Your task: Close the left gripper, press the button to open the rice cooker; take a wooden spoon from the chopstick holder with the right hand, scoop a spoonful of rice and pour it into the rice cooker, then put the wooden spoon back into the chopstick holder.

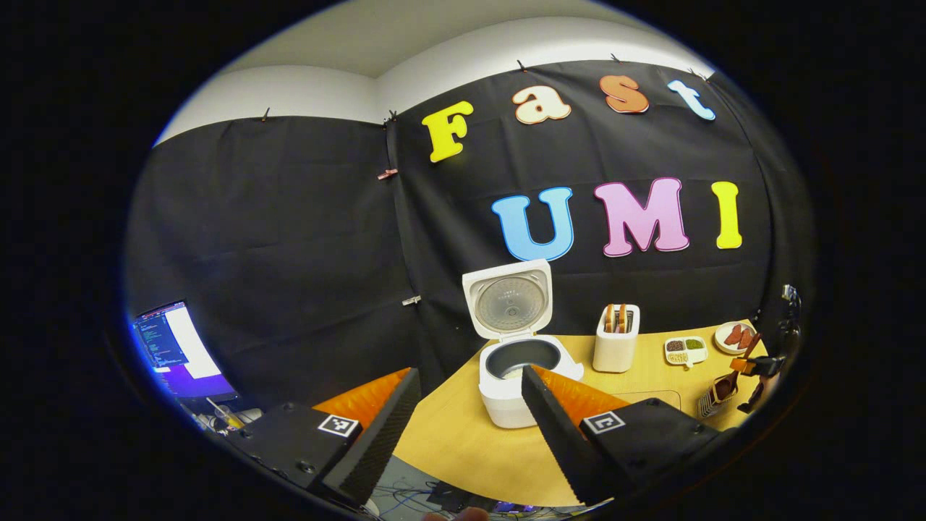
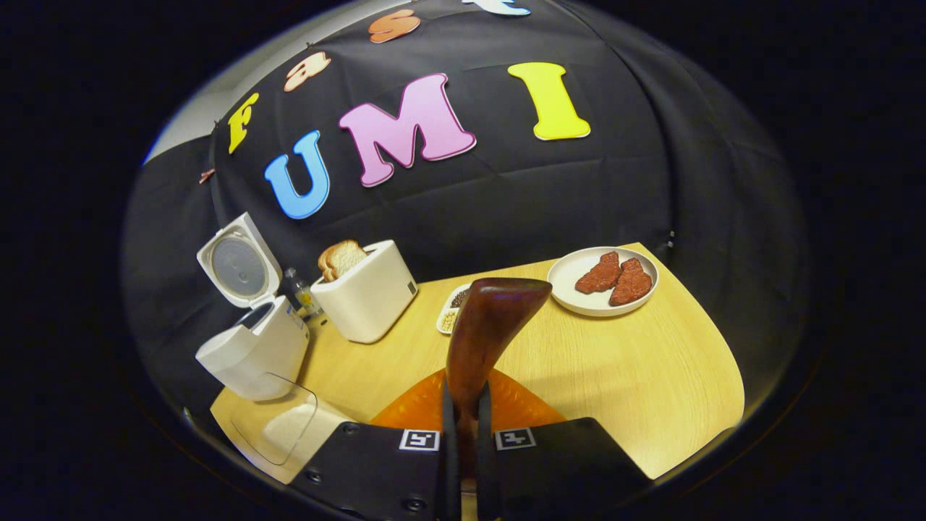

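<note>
1. two tongs working: right tongs (image 2: 463, 405) clamping narrow on wooden spoon (image 2: 488, 325), bowl end pointing up.
2. left tongs (image 1: 470, 412) spreading wide, gripping nothing.
3. rice cooker (image 1: 517, 376) sitting on table (image 1: 463, 449), lid standing open.
4. chopstick holder (image 1: 716, 394) standing near right table edge.

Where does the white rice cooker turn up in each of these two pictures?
Left gripper view: the rice cooker sits centre, lid up, between the gripper's open fingers.
Right gripper view: the rice cooker is at the far left, lid up.
Shared landmark: the white toaster holding bread stands beside it.
</note>
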A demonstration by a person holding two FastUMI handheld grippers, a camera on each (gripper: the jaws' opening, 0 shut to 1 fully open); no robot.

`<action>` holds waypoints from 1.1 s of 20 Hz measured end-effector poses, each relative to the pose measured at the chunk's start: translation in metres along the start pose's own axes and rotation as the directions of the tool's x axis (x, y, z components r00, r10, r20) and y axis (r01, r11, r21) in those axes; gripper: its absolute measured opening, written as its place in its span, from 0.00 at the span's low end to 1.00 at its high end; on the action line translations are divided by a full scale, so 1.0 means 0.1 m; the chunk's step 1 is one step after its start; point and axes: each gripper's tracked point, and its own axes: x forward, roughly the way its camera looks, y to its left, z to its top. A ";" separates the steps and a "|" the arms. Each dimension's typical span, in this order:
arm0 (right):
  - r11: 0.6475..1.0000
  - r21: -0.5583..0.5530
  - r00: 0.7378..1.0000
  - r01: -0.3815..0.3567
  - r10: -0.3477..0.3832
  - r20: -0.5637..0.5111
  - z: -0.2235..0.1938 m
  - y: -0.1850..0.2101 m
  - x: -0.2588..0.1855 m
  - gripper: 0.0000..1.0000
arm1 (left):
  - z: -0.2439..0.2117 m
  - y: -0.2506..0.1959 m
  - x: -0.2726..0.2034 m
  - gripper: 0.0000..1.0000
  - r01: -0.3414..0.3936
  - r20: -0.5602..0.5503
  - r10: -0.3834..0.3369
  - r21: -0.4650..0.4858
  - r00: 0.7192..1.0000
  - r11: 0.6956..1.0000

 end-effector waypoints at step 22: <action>0.983 -0.059 0.951 0.172 -0.150 0.270 0.79 1.71 -1.32 0.13 | 0.03 0.77 1.04 0.97 0.428 0.191 -0.411 -0.056 0.891 0.902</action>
